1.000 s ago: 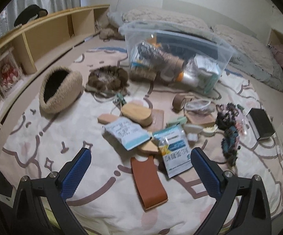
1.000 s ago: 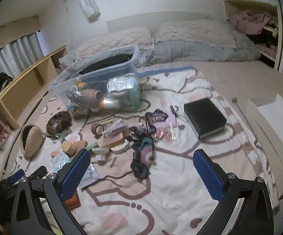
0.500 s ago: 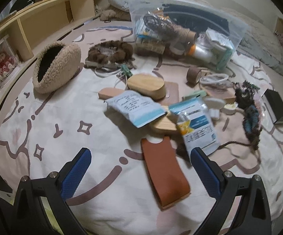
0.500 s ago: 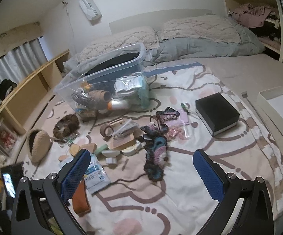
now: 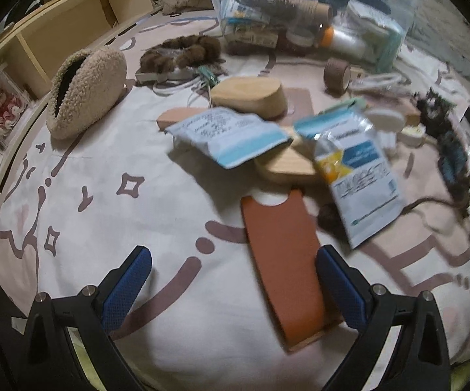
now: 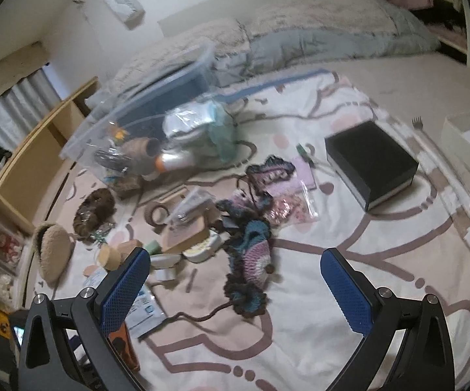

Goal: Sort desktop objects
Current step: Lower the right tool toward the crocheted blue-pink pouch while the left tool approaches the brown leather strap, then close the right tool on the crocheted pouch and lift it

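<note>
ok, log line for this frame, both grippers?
left gripper: open, low over brown leather sleeve | right gripper: open, empty, above crochet piece | clear bin: part-filled

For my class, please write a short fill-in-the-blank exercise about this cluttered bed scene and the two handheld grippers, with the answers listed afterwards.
1. The left gripper is open above a flat ____-coloured leather sleeve.
2. The fluffy beige pouch lies beside a ____ shelf.
3. The clear storage bin is made of ____.
4. The right gripper holds ____.

Answers: brown; wooden; plastic; nothing
</note>
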The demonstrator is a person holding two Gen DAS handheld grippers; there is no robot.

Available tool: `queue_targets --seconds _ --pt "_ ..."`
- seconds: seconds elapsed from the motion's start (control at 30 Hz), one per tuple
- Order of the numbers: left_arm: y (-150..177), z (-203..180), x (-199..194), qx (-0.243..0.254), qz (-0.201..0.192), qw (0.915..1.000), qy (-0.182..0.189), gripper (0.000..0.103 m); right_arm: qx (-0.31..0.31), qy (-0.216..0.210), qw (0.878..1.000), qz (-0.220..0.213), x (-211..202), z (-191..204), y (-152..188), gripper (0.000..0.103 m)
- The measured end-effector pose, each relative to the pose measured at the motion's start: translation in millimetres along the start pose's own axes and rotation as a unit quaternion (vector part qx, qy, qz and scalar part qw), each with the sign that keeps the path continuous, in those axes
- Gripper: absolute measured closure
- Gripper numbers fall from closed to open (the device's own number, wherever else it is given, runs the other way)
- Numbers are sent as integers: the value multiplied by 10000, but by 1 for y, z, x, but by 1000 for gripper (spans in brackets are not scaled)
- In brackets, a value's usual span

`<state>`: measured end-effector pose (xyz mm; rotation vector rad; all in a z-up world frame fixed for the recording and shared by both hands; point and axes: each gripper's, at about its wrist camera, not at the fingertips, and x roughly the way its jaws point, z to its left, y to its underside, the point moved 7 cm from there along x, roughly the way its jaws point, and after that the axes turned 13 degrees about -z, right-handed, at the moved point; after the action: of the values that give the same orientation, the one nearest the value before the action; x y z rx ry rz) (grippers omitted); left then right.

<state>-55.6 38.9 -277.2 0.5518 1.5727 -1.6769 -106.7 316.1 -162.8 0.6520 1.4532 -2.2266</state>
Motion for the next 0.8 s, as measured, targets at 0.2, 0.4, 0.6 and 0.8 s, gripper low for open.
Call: queue_targets --seconds 0.2,0.4,0.6,0.8 --pt "6 12 9 -205 49 9997 115 1 125 -5 9991 417 36 -15 10 24" --pt "11 16 11 -295 44 9991 298 0 96 28 9967 809 69 -24 25 43" --pt "12 18 13 -311 37 9985 453 0 -91 -51 9926 1206 86 -20 42 46" --pt "14 19 17 -477 198 9975 478 0 -484 -259 9869 1514 92 -15 57 68"
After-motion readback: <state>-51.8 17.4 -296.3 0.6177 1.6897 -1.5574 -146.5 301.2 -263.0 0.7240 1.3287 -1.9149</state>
